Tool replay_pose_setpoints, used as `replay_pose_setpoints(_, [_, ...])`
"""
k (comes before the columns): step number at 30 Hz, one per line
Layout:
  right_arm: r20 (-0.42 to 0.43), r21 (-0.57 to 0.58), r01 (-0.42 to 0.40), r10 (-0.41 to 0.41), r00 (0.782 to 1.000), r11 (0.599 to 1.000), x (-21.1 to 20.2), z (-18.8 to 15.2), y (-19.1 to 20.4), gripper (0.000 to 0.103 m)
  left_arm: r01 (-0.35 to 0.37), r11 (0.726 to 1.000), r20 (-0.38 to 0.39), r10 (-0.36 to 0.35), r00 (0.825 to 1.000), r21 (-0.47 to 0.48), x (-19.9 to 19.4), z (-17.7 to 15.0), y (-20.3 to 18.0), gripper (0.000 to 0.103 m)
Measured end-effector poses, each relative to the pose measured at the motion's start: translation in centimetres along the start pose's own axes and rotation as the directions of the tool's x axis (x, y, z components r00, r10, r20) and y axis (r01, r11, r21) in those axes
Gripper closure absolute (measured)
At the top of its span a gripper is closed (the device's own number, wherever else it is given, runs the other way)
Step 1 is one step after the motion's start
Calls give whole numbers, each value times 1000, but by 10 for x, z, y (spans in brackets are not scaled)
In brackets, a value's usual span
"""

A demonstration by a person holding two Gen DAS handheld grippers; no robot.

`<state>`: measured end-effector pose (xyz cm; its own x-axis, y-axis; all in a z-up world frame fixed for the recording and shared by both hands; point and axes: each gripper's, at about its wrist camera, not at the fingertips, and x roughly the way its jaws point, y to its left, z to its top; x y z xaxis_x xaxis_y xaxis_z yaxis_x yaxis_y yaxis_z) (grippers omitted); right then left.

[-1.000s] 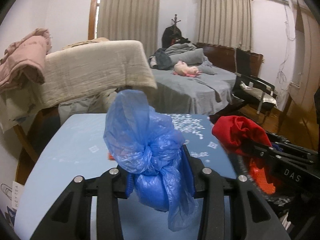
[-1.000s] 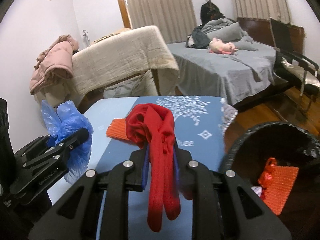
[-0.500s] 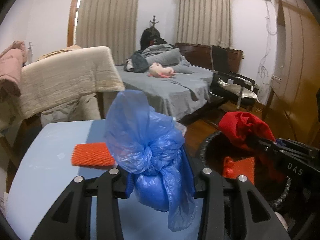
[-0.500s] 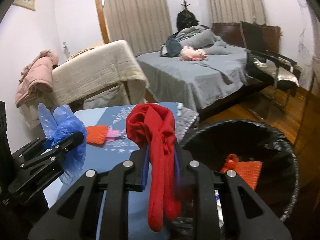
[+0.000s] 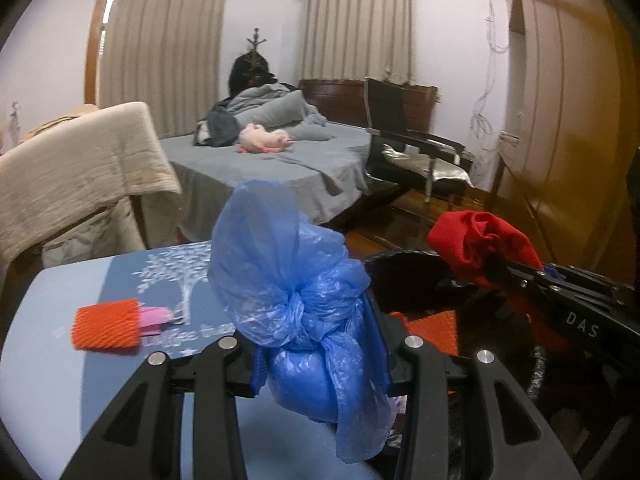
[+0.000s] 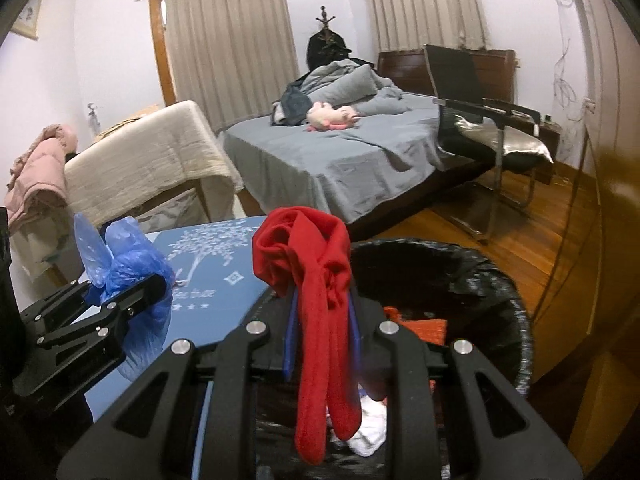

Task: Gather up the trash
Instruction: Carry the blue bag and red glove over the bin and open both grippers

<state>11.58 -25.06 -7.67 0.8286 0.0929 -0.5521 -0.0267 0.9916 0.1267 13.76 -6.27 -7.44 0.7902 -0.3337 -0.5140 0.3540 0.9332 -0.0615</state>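
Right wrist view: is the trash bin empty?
No. The black-lined trash bin already holds an orange mesh piece and white crumpled scraps.

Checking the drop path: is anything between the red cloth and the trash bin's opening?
Nothing visible. The red cloth hangs from the right gripper over the black-lined trash bin, whose mouth is open below it.

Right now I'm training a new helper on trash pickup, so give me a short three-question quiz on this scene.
1. True or false: the left gripper is shut on a blue plastic bag.
2. What does the right gripper hold? A) red cloth B) a pillow
3. Which item lies on the table?

Key: 1 true; 2 A; 3 orange mesh piece.
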Motion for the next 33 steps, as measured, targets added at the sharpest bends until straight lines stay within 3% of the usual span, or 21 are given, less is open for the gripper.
replay_pose_setpoints(18, [-34,60,117,-115,993,991,24,-6,-68,79,119,991,-64,-116,991,61,63,2,-55,62])
replay_pose_setpoints(20, [-37,70,135,-133,990,988,27,-6,-75,65,152,987,-83,-148,986,56,70,1,-59,58])
replay_pose_setpoints(22, [-28,77,159,-157,987,984,27,-5,-79,43,174,984,-98,-169,981,45,76,3,-61,39])
replay_pose_setpoints(25, [-5,88,189,-189,982,978,24,-5,-85,25,189,981,-94,-185,978,33,76,1,-57,28])
replay_pose_setpoints(28, [13,108,209,-211,977,972,19,-6,-92,12,171,985,-90,-168,982,30,73,0,-50,20])
replay_pose_setpoints(33, [19,131,220,-224,974,967,14,-9,-91,6,97,995,-72,-96,993,12,58,-2,-24,13])
